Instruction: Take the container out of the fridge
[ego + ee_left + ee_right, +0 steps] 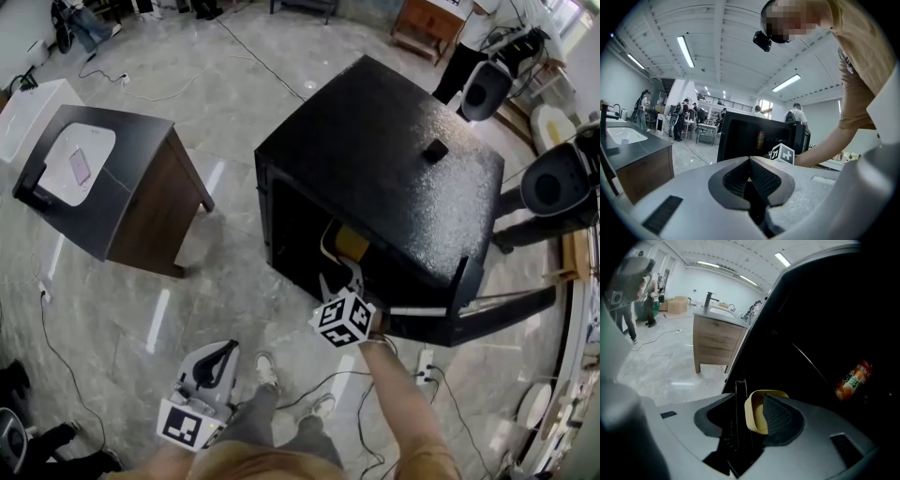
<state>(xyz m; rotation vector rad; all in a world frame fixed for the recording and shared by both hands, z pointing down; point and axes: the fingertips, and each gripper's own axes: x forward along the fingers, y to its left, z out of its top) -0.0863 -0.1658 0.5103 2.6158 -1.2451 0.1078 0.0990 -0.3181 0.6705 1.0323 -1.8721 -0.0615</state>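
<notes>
A black fridge (394, 178) stands open on the floor, its inside dark. Just inside the opening sits a pale yellow container (343, 242), tilted. My right gripper (339, 274) reaches into the opening from below. In the right gripper view the yellow container (756, 412) lies between the wide-apart jaws, against the right finger (780, 416); a gap and a dark fridge edge part it from the left finger, so the pads do not clamp it. My left gripper (223, 354) hangs low, away from the fridge, pads (759, 176) together on nothing.
An orange drink can (853, 379) lies deeper in the fridge. The fridge door (492, 309) swings out to the right. A dark cabinet with a white sink (89, 164) stands left. Cables and a power strip (427, 364) lie on the floor. Chairs and people are at the right.
</notes>
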